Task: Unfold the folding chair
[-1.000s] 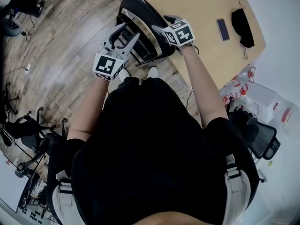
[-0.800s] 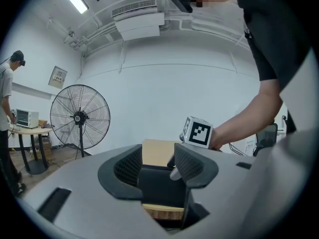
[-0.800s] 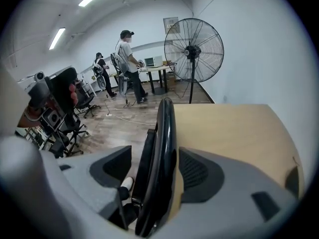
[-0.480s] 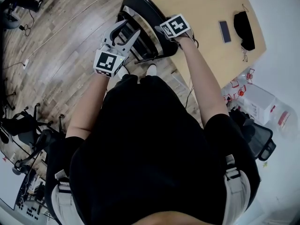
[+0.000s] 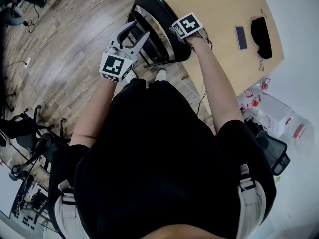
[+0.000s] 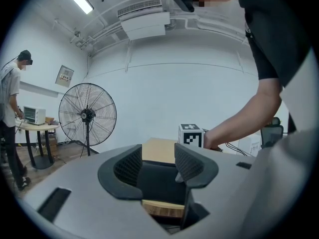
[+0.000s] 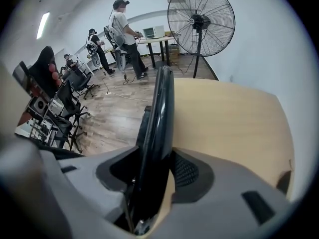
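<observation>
The folding chair is standing folded at the top centre of the head view, its black panels upright on the wooden floor and pressing up against the edge of the wooden counter. The left gripper is reaching in roughly level from the left of the chair, and its fingers are grasping a black part of the chair that is filling the gap between them. The right gripper is pointing steeply down at the chair's right side, next to the counter. Its fingers are closing on the thin curved black edge of the chair, which is running straight up between them with the pads sitting against it. A phone and a black pouch are lying on the counter at the upper right, well apart from the chair. A standing fan is showing at the left of the left gripper view.
</observation>
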Demonstrator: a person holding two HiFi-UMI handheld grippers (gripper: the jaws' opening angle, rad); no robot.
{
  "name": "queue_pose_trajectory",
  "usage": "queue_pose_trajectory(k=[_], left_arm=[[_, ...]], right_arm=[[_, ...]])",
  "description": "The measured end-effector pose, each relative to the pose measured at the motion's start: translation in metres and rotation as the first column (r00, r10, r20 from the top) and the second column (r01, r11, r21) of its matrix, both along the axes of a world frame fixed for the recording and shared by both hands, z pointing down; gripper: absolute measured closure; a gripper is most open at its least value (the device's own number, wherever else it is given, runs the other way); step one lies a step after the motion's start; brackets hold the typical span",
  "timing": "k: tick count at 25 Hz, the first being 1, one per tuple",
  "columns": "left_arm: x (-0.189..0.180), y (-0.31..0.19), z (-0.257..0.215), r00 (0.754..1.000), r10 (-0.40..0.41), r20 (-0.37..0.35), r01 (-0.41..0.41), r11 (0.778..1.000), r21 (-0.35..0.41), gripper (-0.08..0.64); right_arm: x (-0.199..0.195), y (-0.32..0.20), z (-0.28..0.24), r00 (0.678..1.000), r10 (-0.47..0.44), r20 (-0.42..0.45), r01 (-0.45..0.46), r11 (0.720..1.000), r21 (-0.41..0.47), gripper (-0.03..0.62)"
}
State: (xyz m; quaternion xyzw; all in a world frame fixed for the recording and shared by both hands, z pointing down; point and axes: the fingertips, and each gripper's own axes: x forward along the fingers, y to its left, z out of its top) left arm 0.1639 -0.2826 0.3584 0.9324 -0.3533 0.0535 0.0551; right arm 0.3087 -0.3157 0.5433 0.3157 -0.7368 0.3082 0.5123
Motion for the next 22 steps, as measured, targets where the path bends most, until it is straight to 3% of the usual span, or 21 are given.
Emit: queue_pose_trajectory(k=[3,7,15,22], left_arm=[[-0.001,0.002,-0.001,1.0,-0.013,0.001,0.013,1.0,-0.001,0.361],[0.0,0.006,-0.001,1.0,-0.023,0.004,0.023,1.0,-0.001,0.362],[-0.007,0.019,0.003,0.996,-0.087,0.028,0.087,0.996,-0.028,0.362],[-0.031,0.021,0.012,0.982,-0.182,0.038,0.184,0.981,-0.052,0.362]], right_arm=[[-0.002,0.001,0.0,1.0,-0.006,0.006,0.006,1.0,-0.025,0.454],[0.0,0.004,0.0,0.999,0.021,0.039,-0.019,0.999,-0.049,0.48],[0.003,0.006,-0.002,0.997,0.074,0.037,-0.071,0.995,-0.068,0.492],[-0.011,0.001,0.002,0.997,0.064,0.04,-0.062,0.996,-0.068,0.492]])
